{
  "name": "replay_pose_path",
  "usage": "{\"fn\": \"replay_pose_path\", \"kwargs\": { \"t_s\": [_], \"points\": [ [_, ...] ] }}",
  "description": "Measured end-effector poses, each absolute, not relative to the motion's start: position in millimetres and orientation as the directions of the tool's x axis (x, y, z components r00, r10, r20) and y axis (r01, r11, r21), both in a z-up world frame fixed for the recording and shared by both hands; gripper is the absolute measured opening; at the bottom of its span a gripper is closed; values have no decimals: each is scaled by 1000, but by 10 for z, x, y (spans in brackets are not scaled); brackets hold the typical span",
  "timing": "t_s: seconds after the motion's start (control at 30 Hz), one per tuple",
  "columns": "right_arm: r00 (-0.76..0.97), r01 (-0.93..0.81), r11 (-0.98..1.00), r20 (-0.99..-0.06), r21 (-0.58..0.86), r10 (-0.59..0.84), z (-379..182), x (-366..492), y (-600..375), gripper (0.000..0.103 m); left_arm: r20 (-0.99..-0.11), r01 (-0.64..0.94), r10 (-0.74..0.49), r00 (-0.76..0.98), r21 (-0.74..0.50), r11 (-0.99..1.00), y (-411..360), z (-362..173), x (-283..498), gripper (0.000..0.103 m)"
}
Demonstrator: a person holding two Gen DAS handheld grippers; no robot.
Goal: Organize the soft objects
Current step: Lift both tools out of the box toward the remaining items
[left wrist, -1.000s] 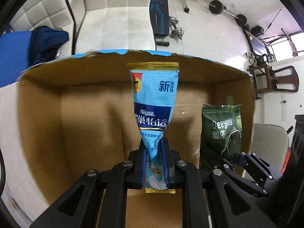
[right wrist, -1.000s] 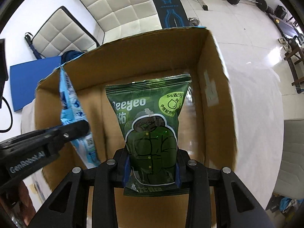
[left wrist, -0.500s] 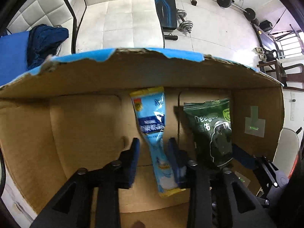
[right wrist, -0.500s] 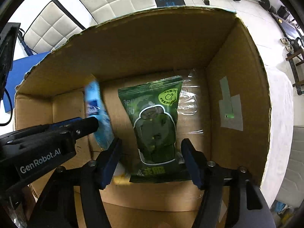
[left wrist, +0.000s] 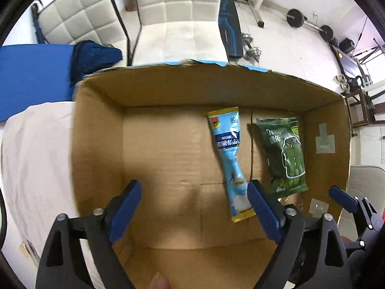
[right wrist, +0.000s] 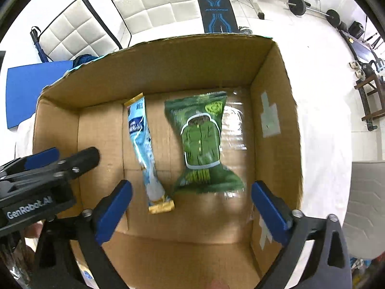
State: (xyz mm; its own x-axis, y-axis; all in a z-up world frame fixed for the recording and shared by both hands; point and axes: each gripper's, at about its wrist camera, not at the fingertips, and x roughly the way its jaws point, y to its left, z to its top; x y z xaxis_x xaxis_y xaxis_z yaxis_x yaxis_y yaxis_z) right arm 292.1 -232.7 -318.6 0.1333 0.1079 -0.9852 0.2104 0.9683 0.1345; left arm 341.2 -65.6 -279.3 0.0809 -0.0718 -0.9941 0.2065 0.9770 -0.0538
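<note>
Both packs released: blue sachet [left wrist: 229, 159] and green pouch [right wrist: 204, 144] now lie flat on the box floor [left wrist: 168, 168]; left claw [left wrist: 193, 209] and right claw [right wrist: 190, 210] opened wide, raised.

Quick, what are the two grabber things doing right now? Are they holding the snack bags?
Left gripper: open, holding nothing; the blue packet lies in the cardboard box.
Right gripper: open, holding nothing; the green bag lies in the box too.
</note>
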Motion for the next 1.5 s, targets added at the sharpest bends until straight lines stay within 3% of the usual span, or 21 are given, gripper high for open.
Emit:
{"fn": "replay_pose_path", "kwargs": {
  "t_s": [0.3, 0.63, 1.0, 1.2, 1.5],
  "points": [
    [202, 181, 979, -978, 96, 58, -2716, 2483, -2137, 103, -971, 193, -33, 236, 13, 981, -451, -2222, 2894, 94],
    [292, 165, 984, -956, 63, 12, -2062, 1892, -2040, 103, -953, 172, -48, 300, 4, 985, -324, -1801, 2394, 94],
    [317, 163, 979, -946, 122, 65, -1702, 1543, -2108, 103, -942, 174, -54, 332, 5, 985, -435, -1432, 2033, 94],
    [238, 241, 966, -971, 98, 39, -1997, 1401, -2534, 103, -961, 104, -25, 274, 4, 995, -217, -1669, 1943, 94],
    [11, 328, 942, -997, 75, 76, -3319, 1187, -2795, 103, -997, -129, 43, 57, 35, 991, 376, -2787, 1542, 94]
  ]
}}
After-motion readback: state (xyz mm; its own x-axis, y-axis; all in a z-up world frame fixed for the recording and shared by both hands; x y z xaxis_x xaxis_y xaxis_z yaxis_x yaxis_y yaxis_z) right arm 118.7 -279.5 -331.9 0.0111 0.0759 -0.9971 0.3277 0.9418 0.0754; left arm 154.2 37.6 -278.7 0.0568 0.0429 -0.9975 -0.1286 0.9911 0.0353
